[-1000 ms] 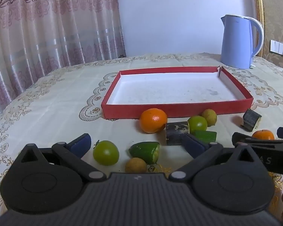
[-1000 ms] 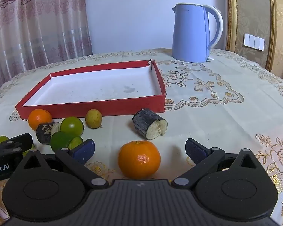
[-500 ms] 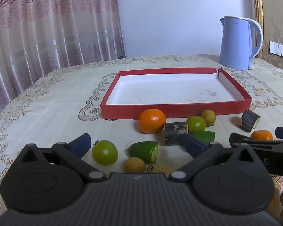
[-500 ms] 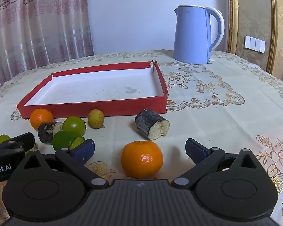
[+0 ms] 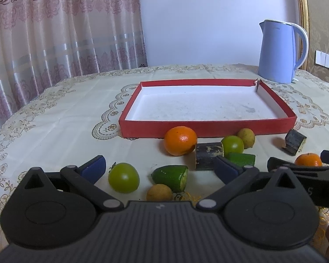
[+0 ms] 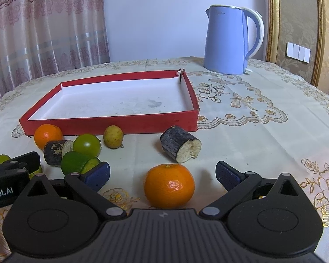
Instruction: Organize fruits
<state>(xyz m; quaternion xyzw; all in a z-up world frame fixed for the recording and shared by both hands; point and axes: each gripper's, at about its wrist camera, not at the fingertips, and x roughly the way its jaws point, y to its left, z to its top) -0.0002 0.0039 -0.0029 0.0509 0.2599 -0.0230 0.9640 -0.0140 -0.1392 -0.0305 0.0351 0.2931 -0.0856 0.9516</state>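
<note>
Your left gripper [image 5: 159, 168] is spread wide w/ nothing between the pads, low over the tablecloth [image 5: 54, 127]. In the gap in front of it: a green round fruit [image 5: 124, 177], a cut green piece [image 5: 171, 177] showing its pale face to the right, and a small tan fruit [image 5: 159, 192] nearest the gripper body. None of them touch the pads.

Your right gripper [image 6: 162, 173] is also released, jaws wide. An orange mandarin [image 6: 169, 185] sits on the cloth between its pads, a bit nearer the body, clear of both (not pinched).

Just past it lies a dark-skinned stub [image 6: 180, 146], pale cut end facing right-front.

The red tray [image 6: 111, 123] w/ white floor sits mid-table, holding no fruit. Along its near wall, from the right wrist view: a second mandarin [image 6: 47, 135], a second dark stub [image 6: 57, 152] touching it, a green fruit [image 6: 86, 145], a yellowish small fruit [image 6: 113, 136], and a green cut chunk [image 6: 79, 162] close to the right gripper's left pad. All are outside the tray, on the cloth.

A blue kettle [image 6: 229, 40] stands at the back right, well apart from the fruit. Curtain [image 5: 61, 28] behind on the left.

Your left gripper's tip shows at the left edge of the right wrist view, beside the green chunk.
</note>
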